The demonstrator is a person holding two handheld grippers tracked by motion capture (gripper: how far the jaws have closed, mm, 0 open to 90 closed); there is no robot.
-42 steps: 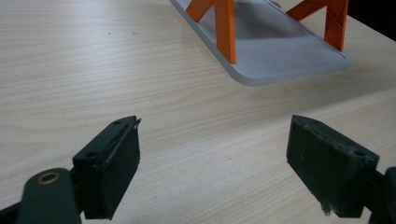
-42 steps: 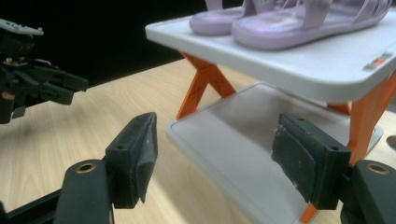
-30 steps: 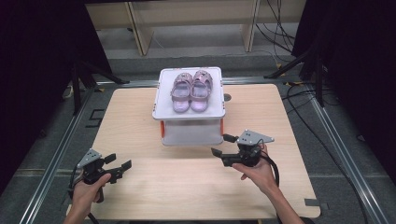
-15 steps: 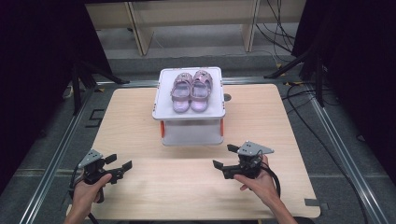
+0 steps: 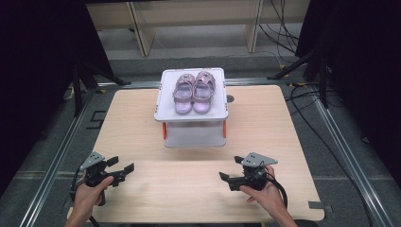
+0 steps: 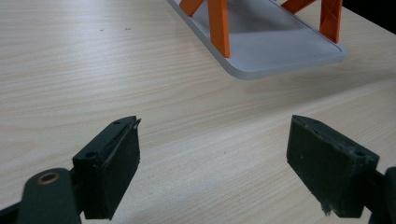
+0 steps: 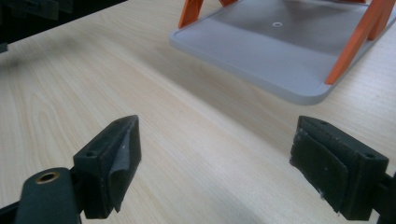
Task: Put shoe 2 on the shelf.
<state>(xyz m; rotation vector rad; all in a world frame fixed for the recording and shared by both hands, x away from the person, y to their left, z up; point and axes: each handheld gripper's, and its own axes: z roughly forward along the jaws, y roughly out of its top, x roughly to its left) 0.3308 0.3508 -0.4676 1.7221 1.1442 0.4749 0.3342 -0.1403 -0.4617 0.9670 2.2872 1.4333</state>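
A pair of pink-purple child's shoes [image 5: 193,91] stands side by side on the top shelf of a white stand [image 5: 165,106] with orange legs [image 6: 218,27], at the back middle of the wooden table [image 5: 265,127]. My left gripper [image 5: 122,166] rests near the front left corner, open and empty [image 6: 215,158], pointing at the stand's lower shelf [image 6: 280,56]. My right gripper [image 5: 228,173] sits low at the front right, pointing left. Its jaws have just been opening and stand wide with nothing between them [image 7: 215,163]. The lower shelf [image 7: 271,51] lies ahead of it.
Metal rails [image 5: 61,151] frame the table. Cables [image 5: 307,109] trail on the floor at the right, and wooden shelving [image 5: 142,23] stands behind. A small dark hole [image 5: 230,98] marks the tabletop right of the stand. Bare wood stretches between the two grippers.
My right hand has come back from beside the stand toward the table's front edge and sunk lower. The left hand and the shoes have stayed put.
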